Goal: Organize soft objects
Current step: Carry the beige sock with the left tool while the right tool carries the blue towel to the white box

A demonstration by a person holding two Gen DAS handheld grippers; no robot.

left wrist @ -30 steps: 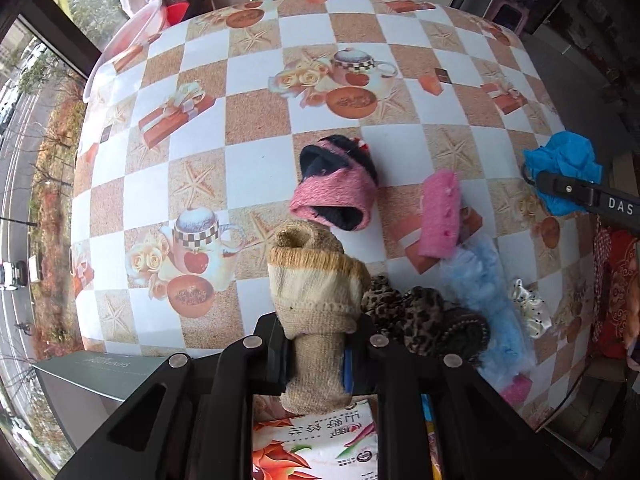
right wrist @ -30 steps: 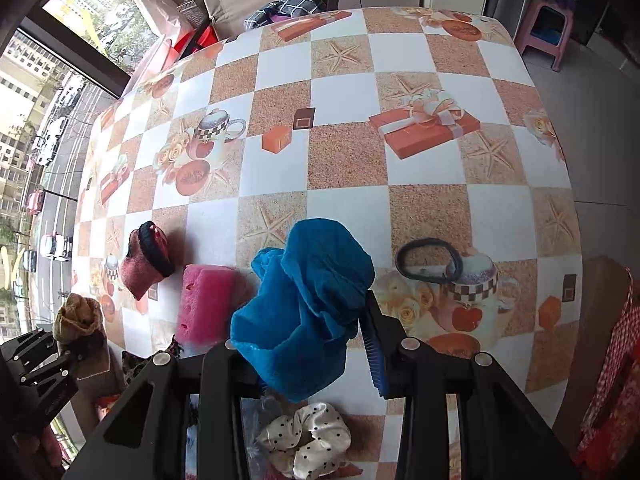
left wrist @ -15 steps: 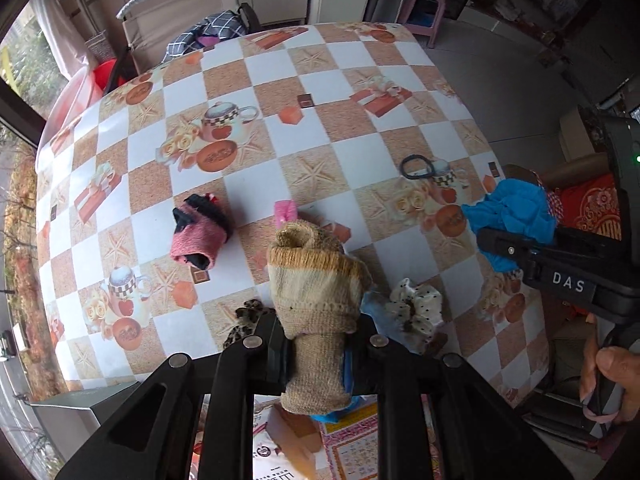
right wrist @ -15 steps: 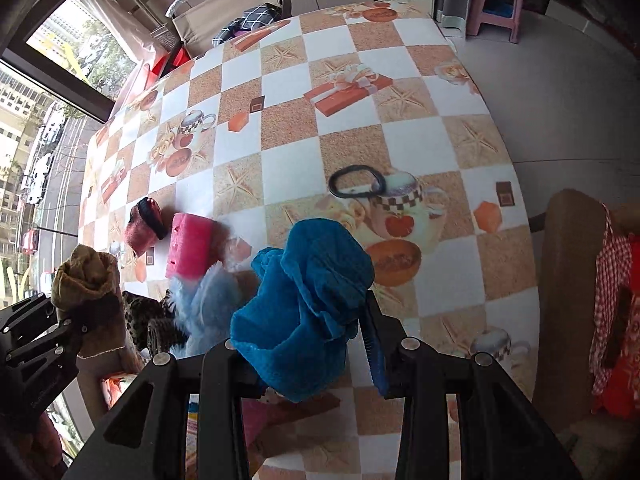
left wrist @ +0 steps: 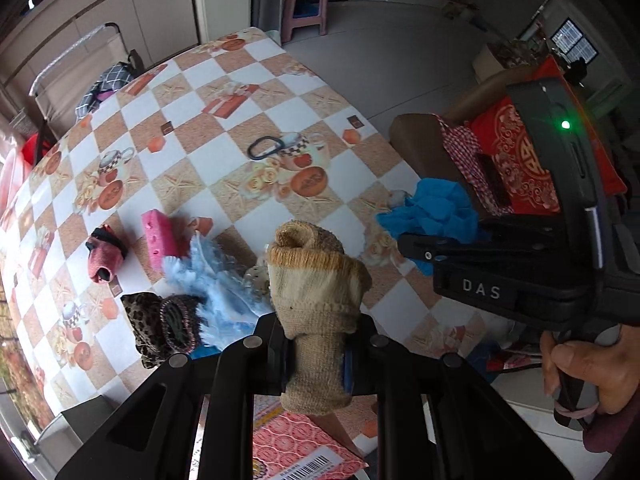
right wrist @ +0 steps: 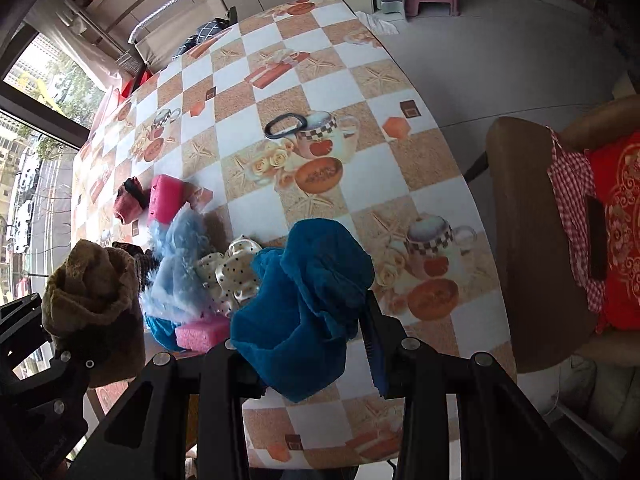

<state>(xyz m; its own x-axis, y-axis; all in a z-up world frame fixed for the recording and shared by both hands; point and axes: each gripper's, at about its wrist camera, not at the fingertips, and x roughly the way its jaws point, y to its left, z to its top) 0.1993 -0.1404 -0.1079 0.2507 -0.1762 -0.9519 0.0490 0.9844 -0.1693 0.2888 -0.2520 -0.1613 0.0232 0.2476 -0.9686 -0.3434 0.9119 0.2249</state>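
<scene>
My left gripper [left wrist: 316, 344] is shut on a tan knitted sock [left wrist: 316, 292], held above the near table edge; the sock [right wrist: 92, 292] also shows at the left of the right wrist view. My right gripper [right wrist: 304, 344] is shut on a bunched blue cloth [right wrist: 308, 300], which appears as the blue cloth [left wrist: 436, 208] at the right of the left wrist view. On the table lie a fluffy light-blue piece [right wrist: 180, 268], a dotted cream scrunchie [right wrist: 232, 268], a pink sponge [left wrist: 162, 236], a pink-and-black sock [left wrist: 104, 256] and a leopard-print piece [left wrist: 160, 320].
The checked tablecloth [right wrist: 320, 80] carries a black hair tie [right wrist: 284, 124] farther back. A brown chair [right wrist: 532, 240] with red cushion stands right of the table. A second pink sponge [right wrist: 200, 336] lies at the near edge. A printed packet [left wrist: 296, 448] shows below my left gripper.
Both grippers have lifted and swung toward the table's right near edge with their loads still held. The views have rolled, so the chair and floor now show.
</scene>
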